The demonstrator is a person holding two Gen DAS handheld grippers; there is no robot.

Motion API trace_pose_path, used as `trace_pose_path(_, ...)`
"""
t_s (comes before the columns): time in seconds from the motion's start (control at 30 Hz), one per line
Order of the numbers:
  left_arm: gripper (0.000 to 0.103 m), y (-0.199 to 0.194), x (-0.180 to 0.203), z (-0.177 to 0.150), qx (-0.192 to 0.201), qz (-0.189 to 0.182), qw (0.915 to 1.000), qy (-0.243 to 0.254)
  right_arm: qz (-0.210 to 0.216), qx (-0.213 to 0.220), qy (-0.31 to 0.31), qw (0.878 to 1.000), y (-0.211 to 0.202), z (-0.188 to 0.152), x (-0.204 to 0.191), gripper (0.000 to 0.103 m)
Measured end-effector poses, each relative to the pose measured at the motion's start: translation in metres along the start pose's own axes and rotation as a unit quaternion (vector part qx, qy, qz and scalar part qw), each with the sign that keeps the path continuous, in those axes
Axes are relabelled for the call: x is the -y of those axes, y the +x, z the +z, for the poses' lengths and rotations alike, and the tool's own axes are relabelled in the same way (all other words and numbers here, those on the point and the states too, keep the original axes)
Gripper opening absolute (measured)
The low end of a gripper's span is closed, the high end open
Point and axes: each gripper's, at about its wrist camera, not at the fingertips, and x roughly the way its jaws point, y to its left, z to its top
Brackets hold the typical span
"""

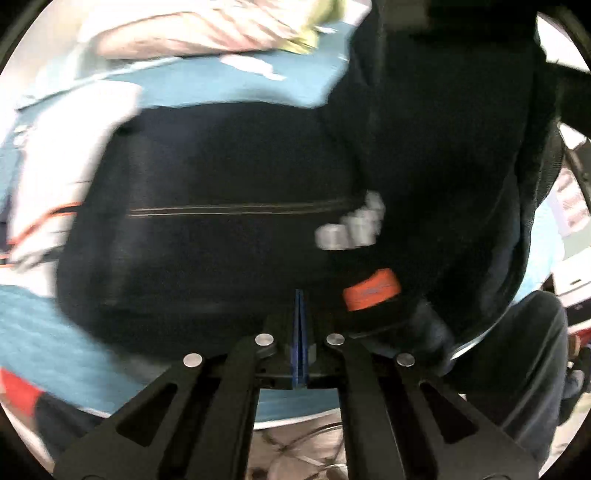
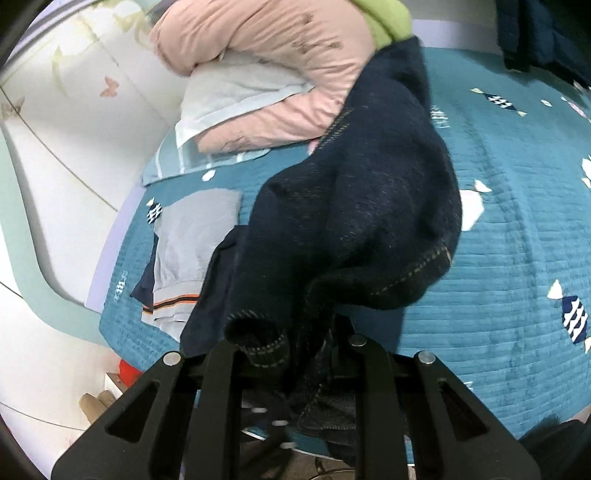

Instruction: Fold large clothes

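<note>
A large dark navy denim garment (image 1: 207, 251) with tan stitching lies spread on the teal bed cover (image 1: 44, 332); its right side rises in a dark fold. An orange label (image 1: 371, 293) shows on it near my left gripper (image 1: 299, 306). That gripper is shut, blue pads pressed together just above the cloth, and I see no fabric pinched between them. In the right wrist view the same garment (image 2: 354, 206) hangs bunched and lifted. My right gripper (image 2: 314, 336) is shut on its lower hem, and the cloth hides the fingertips.
A pink quilt (image 2: 258, 55), a pale pillow (image 2: 229, 96) and a green cloth (image 2: 384, 22) are piled at the bed's far end. A folded grey garment (image 2: 192, 236) with an orange stripe lies near the left edge, above white floor tiles (image 2: 55, 184). A person's trouser leg (image 1: 528, 350) is at right.
</note>
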Motion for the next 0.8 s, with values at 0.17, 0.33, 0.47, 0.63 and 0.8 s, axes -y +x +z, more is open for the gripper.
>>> trace_pose_path(0.17,0.003,-0.030,-0.049,-0.020,0.013,0.043,0.9977,-0.050,-0.005,-0.027,-0.019,0.999,0.030,-0.016,-0.031,0.017)
trace_pose_path(0.33,0.003,-0.039,-0.115,-0.022,0.016,0.092,0.9913,-0.093,-0.010,-0.051,-0.025,0.998,0.063,-0.023,-0.056,0.017)
trace_pose_path(0.47,0.003,-0.051,-0.147,-0.031,0.016,0.098,0.9883,-0.115,-0.015,-0.061,-0.017,0.998,0.095,-0.034,-0.071,0.017)
trace_pose_path(0.63,0.003,-0.049,-0.164,-0.042,0.012,0.095,0.9856,-0.139,-0.043,-0.088,-0.013,0.995,0.143,-0.047,-0.093,0.020)
trace_pose_path(0.8,0.003,-0.043,-0.171,-0.052,-0.003,0.112,0.9822,-0.151,-0.003,-0.122,-0.020,0.992,0.168,-0.068,-0.103,0.042)
